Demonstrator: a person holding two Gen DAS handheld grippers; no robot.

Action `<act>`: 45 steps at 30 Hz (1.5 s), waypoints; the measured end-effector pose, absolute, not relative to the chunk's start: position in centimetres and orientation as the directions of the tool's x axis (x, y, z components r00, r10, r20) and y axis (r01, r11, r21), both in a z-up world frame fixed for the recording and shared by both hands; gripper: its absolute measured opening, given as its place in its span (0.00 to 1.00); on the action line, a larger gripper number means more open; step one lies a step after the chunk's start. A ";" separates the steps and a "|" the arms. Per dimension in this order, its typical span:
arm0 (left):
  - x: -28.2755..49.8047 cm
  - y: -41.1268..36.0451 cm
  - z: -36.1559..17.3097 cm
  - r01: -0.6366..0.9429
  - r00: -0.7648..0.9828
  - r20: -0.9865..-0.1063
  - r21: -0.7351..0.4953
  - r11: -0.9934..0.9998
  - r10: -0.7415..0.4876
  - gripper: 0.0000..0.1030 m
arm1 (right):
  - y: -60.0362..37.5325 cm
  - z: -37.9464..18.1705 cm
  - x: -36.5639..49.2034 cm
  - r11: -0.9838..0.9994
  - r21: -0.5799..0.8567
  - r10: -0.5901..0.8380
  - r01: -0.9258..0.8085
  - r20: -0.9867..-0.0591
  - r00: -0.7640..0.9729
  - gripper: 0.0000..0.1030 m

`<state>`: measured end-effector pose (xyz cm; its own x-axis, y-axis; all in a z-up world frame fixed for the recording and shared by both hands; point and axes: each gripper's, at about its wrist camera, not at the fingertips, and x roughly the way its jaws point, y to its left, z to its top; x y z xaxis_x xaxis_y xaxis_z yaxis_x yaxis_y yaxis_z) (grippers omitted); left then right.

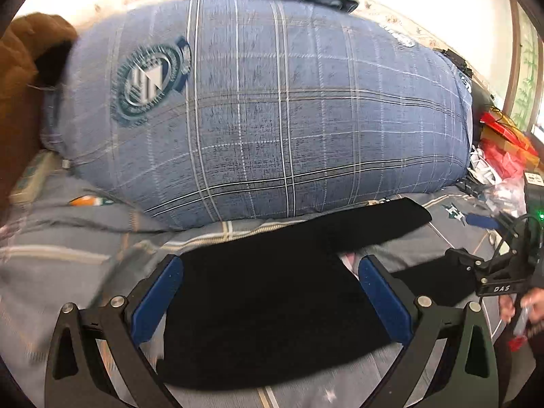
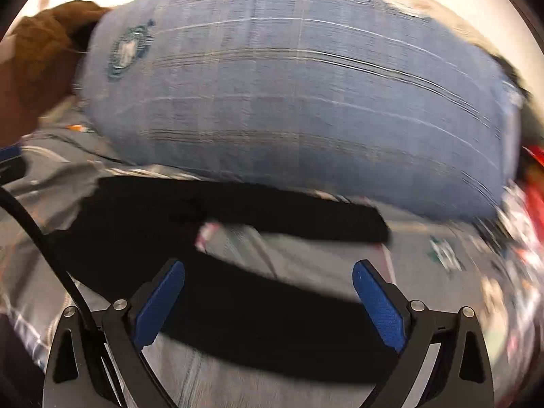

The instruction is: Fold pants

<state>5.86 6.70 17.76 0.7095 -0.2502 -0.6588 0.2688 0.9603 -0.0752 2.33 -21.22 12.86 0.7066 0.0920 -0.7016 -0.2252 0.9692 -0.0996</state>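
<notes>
Black pants lie spread on a grey patterned bed sheet, legs pointing right. My left gripper is open, its blue pads on either side of the pants' wide upper part, holding nothing. My right gripper is open over the near leg; the far leg lies apart from it, in a V. The right gripper's body also shows in the left wrist view at the right edge. The right wrist view is motion-blurred.
A big blue plaid pillow fills the back of the bed just behind the pants. A brown garment is at the far left. Red boxes and clutter sit at the right. A power strip lies at the left.
</notes>
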 end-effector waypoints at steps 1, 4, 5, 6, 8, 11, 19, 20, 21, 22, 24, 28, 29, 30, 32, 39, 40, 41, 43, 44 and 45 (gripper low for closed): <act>7.7 7.1 17.2 0.271 0.689 -0.674 -0.100 0.957 -0.266 1.00 | -21.1 12.8 3.4 0.961 -0.104 0.110 -0.256 -0.707 0.699 0.97; 13.2 7.8 13.8 0.292 0.591 -0.725 -0.217 0.931 -0.354 1.00 | -21.3 12.1 8.1 0.930 -0.058 0.205 -0.363 -0.739 0.642 0.95; 14.4 7.8 12.6 0.297 0.557 -0.740 -0.246 0.923 -0.377 1.00 | -21.7 11.8 9.6 0.923 -0.032 0.230 -0.383 -0.753 0.617 0.94; 15.7 7.5 11.2 0.301 0.516 -0.759 -0.274 0.913 -0.398 0.99 | -21.9 11.2 11.1 0.918 -0.011 0.246 -0.396 -0.766 0.594 0.93; 18.0 7.3 8.2 0.300 0.439 -0.791 -0.318 0.899 -0.426 0.77 | -22.7 9.7 14.9 0.914 0.016 0.257 -0.405 -0.795 0.550 0.90; 20.0 7.6 4.7 0.233 0.378 -0.797 -0.410 0.882 -0.471 0.72 | -23.8 7.4 19.6 0.927 0.049 0.244 -0.372 -0.832 0.498 0.89; 16.2 10.4 9.1 0.194 0.474 -0.728 -0.461 0.866 -0.494 0.69 | -24.1 7.7 20.6 0.959 0.080 0.211 -0.272 -0.843 0.495 0.84; 14.1 11.0 11.7 0.217 0.507 -0.697 -0.466 0.858 -0.507 0.69 | -24.0 8.9 19.6 0.959 0.080 0.215 -0.272 -0.831 0.512 0.84; 12.7 11.5 13.1 0.232 0.522 -0.682 -0.465 0.854 -0.513 0.69 | -24.0 10.4 18.4 0.960 0.075 0.216 -0.271 -0.815 0.538 0.84; 10.8 12.0 15.0 0.246 0.537 -0.670 -0.457 0.855 -0.512 0.69 | -24.1 12.4 16.8 0.961 0.067 0.212 -0.267 -0.796 0.566 0.84; 6.8 12.7 18.3 0.280 0.562 -0.669 -0.400 0.873 -0.487 0.69 | -24.1 15.8 14.4 0.964 0.035 0.193 -0.262 -0.772 0.606 0.84; -0.8 10.5 21.1 0.350 0.568 -0.741 -0.177 0.920 -0.358 0.69 | -23.5 23.7 9.3 0.972 -0.035 0.148 -0.234 -0.681 0.717 0.85; -2.5 10.3 21.7 0.353 0.568 -0.743 -0.168 0.920 -0.353 0.69 | -23.4 25.7 7.9 0.973 -0.034 0.150 -0.228 -0.654 0.741 0.85; -3.8 10.5 22.1 0.357 0.562 -0.738 -0.193 0.914 -0.375 0.69 | -23.3 27.6 6.5 0.973 -0.039 0.152 -0.227 -0.629 0.763 0.86; -6.7 10.9 22.9 0.360 0.552 -0.726 -0.235 0.903 -0.409 0.69 | -23.1 30.4 4.6 0.972 -0.082 0.130 -0.220 -0.594 0.794 0.87; -8.1 11.5 24.1 0.312 0.650 -0.658 -0.224 0.923 -0.380 0.69 | -23.2 32.9 2.0 0.955 -0.231 0.026 -0.184 -0.555 0.831 0.94; -6.7 11.6 23.6 0.291 0.655 -0.660 -0.228 0.929 -0.368 0.69 | -23.6 32.3 2.8 0.959 -0.220 0.026 -0.179 -0.561 0.827 0.94; -5.5 11.5 23.2 0.278 0.656 -0.663 -0.230 0.932 -0.360 0.69 | -24.2 31.6 3.6 0.965 -0.204 0.022 -0.166 -0.569 0.822 0.94; -2.6 11.5 21.9 0.247 0.651 -0.672 -0.252 0.936 -0.353 0.69 | -25.7 29.7 5.9 0.976 -0.168 0.014 -0.138 -0.586 0.810 0.94; -0.8 11.6 21.0 0.226 0.640 -0.681 -0.275 0.934 -0.356 0.69 | -26.5 28.5 7.2 0.981 -0.150 0.010 -0.125 -0.602 0.799 0.94; 0.5 11.8 20.3 0.209 0.631 -0.687 -0.298 0.931 -0.362 0.69 | -27.3 27.2 8.6 0.985 -0.136 0.002 -0.110 -0.622 0.783 0.94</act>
<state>0.50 11.85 20.31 0.6305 -0.3617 -0.6868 0.2093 0.9312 -0.2983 8.60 -27.29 27.24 0.7833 0.0015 -0.6216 -0.1097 0.9846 -0.1359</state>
